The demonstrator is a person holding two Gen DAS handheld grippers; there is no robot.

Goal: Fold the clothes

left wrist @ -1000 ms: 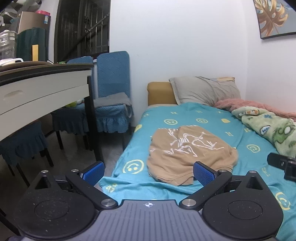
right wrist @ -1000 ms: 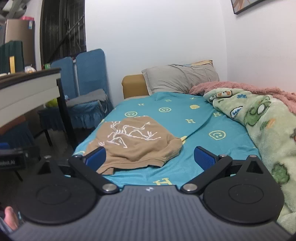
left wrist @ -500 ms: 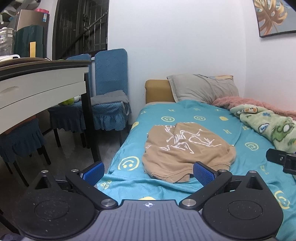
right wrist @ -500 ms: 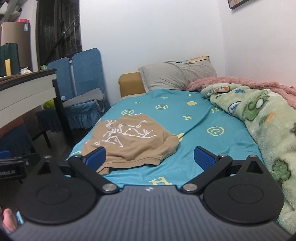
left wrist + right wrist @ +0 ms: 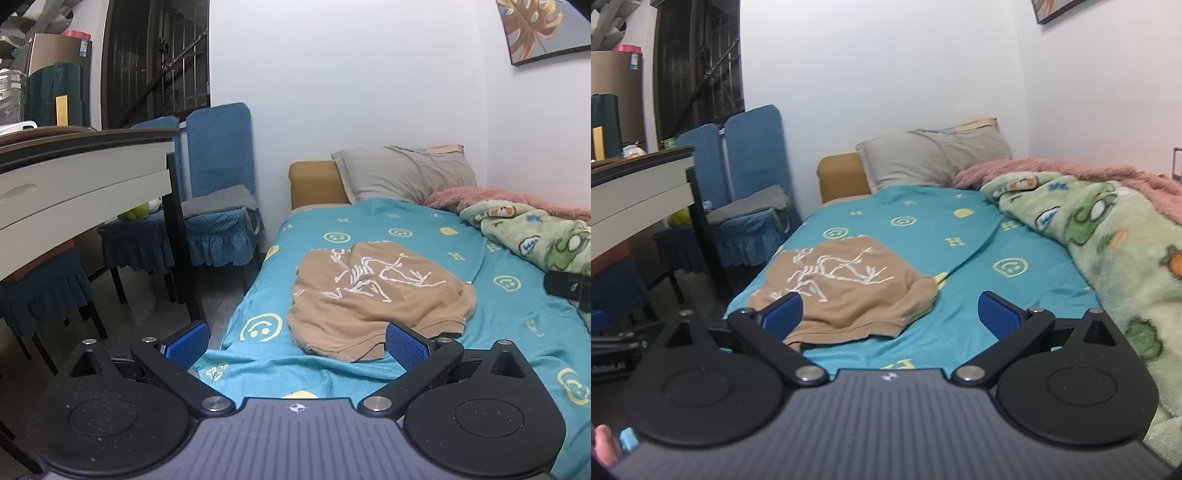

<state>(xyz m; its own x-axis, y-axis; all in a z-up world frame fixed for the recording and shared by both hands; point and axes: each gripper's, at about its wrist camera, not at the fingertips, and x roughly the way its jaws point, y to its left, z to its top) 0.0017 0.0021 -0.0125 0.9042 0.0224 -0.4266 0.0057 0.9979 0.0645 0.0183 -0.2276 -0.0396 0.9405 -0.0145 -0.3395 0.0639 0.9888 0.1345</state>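
We find both grippers, left gripper [image 5: 297, 341] and right gripper [image 5: 890, 312], spread and empty, now nearer the crumpled tan shirt [image 5: 376, 291] at frame centre; folding not begun.

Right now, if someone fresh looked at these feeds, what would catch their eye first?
The tan shirt with a white line print, lying rumpled and unfolded on the teal smiley-face bedsheet near the bed's foot, on its left side. Next, the left gripper and right gripper, both open and empty, short of the shirt. Then the green cartoon blanket heaped along the wall side.
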